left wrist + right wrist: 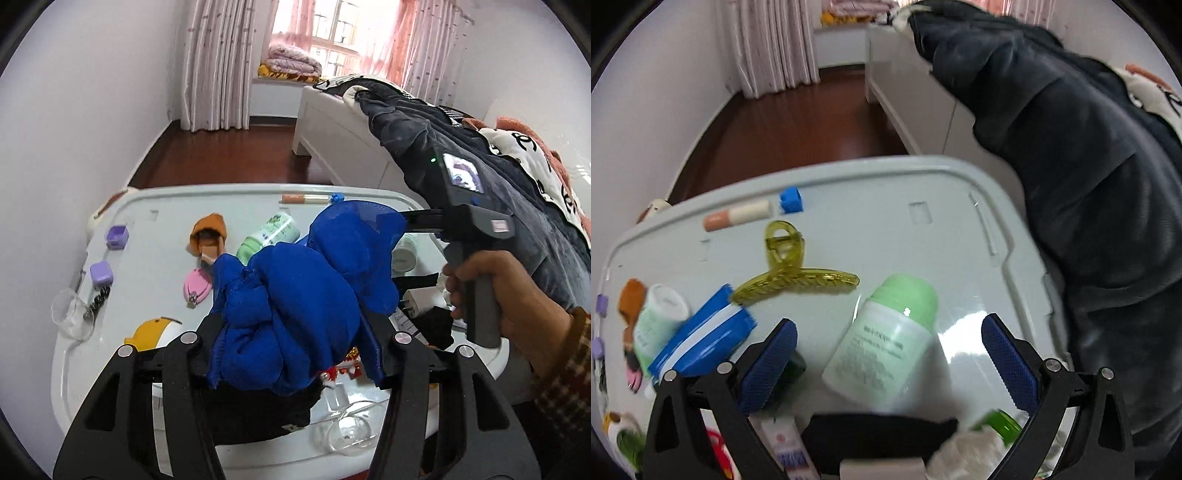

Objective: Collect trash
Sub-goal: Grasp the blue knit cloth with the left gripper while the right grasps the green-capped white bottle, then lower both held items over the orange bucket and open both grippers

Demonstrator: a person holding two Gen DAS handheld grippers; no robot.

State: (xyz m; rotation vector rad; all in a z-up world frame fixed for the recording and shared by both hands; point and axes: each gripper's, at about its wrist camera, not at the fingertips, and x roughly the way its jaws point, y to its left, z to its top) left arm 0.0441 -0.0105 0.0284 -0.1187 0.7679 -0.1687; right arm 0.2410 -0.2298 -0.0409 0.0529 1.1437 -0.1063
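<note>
My left gripper (295, 332) is shut on a bunched blue cloth bag (306, 291), held above the pale grey table (159, 221). The bag hides its fingertips. My right gripper (888, 350) is open and empty, low over the table (886, 221), with a white bottle with a green cap (882, 343) lying between its blue pads (768, 365). The right gripper also shows in the left wrist view (417, 221), its fingers at the bag's far edge. A crumpled white tissue (964, 454) lies below the right gripper.
The table holds a yellow hair claw (790, 273), a blue packet (701, 339), a lotion tube (269, 232), purple cubes (101, 273), a pink nail clipper (197, 288), clear cups (349, 432) and black cloth (879, 432). A bed with dark clothing (1071, 166) stands at the right.
</note>
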